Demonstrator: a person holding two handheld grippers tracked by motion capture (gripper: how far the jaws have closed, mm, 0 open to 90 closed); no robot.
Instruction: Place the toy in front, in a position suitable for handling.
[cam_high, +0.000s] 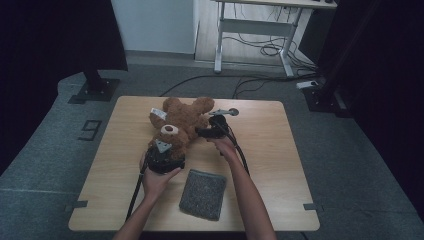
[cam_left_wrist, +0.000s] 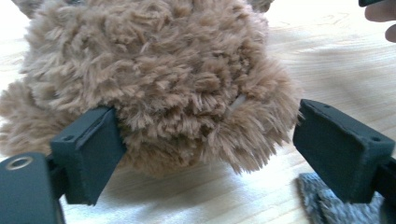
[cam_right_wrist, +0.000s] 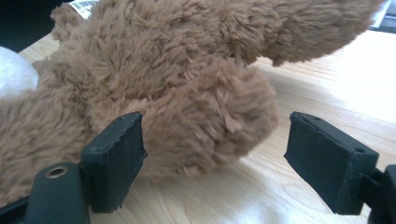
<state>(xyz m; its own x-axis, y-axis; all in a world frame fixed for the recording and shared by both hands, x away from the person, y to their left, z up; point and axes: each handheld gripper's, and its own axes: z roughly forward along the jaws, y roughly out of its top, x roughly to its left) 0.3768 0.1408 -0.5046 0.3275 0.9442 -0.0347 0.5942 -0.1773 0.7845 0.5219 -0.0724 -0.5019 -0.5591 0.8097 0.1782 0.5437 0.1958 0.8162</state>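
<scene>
teddy bear (cam_high: 179, 122) lies head toward near tabletop (cam_high: 280, 165) edge, legs toward far edge | left gripper (cam_left_wrist: 205, 154) spread astride head | right gripper (cam_right_wrist: 212, 158) spread astride arm

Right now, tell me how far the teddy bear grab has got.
Done: both grippers are placed, the left gripper straddling the teddy bear at its head, the right gripper around a paw. In hand: jaws open. Left: closing and lifting; the bear lies on the table.

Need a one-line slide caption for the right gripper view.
Open right hand-held gripper straddling a paw of the brown teddy bear lying on the wooden table.
</scene>
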